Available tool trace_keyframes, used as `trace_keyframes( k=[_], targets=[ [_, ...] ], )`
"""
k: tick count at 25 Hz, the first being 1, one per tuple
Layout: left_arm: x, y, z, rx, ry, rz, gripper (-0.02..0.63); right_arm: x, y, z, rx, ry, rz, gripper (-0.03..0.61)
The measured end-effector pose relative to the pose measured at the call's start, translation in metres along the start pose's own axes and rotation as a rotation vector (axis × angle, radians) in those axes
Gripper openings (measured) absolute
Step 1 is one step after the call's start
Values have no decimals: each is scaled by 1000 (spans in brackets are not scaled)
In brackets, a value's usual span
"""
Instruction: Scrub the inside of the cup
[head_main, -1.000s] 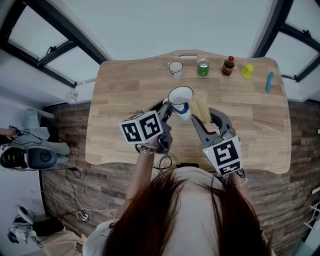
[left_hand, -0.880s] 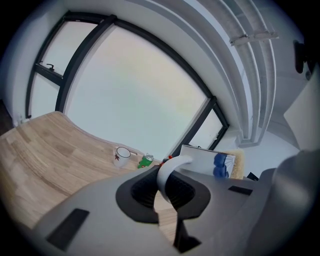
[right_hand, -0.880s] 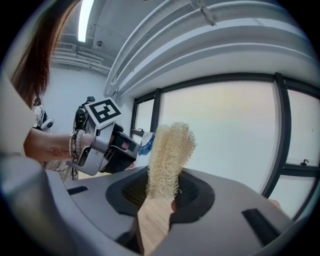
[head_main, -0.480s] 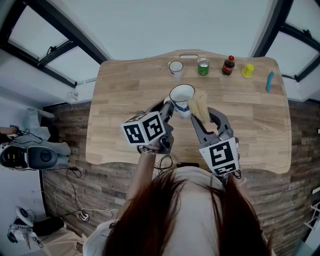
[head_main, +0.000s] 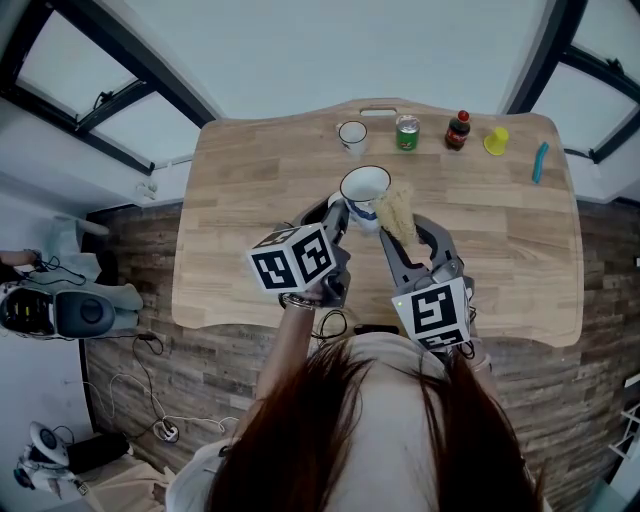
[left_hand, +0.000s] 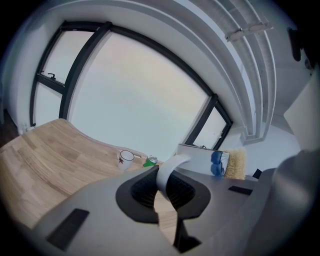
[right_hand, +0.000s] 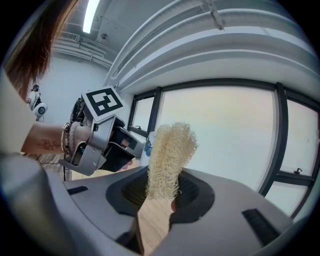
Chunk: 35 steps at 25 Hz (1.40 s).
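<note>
A white cup (head_main: 364, 190) with blue print is held up over the wooden table (head_main: 250, 200), mouth upward. My left gripper (head_main: 338, 216) is shut on the cup's handle (left_hand: 168, 171), which shows as a white loop between the jaws in the left gripper view, with the cup body (left_hand: 205, 159) beyond. My right gripper (head_main: 402, 232) is shut on a pale fibrous loofah scrubber (head_main: 398, 212), which stands up from the jaws (right_hand: 169, 157). The scrubber sits just right of the cup's rim, outside it.
Along the table's far edge stand a small white cup (head_main: 351, 135), a green can (head_main: 406, 132), a dark bottle with a red cap (head_main: 458, 130), a yellow object (head_main: 495, 142) and a blue tool (head_main: 540, 162). Windows surround the table.
Both grippers with cup and scrubber have drifted slightly up and to the right; the scrubber stays beside the cup's rim.
</note>
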<state>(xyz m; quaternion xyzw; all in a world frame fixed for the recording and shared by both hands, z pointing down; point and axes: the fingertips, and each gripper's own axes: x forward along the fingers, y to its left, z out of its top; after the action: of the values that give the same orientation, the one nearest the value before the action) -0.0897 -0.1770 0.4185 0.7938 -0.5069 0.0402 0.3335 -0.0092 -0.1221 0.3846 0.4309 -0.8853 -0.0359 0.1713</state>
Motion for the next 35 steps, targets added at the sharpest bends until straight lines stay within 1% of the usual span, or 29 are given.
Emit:
trace_keyframes(
  k=[13, 30, 35],
  targets=[
    [-1, 1, 7, 36, -45, 61, 25, 6, -1, 0, -37, 12, -56, 126],
    [-3, 1, 10, 46, -78, 99, 25, 9, 4, 3, -72, 16, -74, 126],
    [-2, 1, 10, 48, -81, 109, 25, 9, 5, 1, -81, 31, -69, 126]
  ],
)
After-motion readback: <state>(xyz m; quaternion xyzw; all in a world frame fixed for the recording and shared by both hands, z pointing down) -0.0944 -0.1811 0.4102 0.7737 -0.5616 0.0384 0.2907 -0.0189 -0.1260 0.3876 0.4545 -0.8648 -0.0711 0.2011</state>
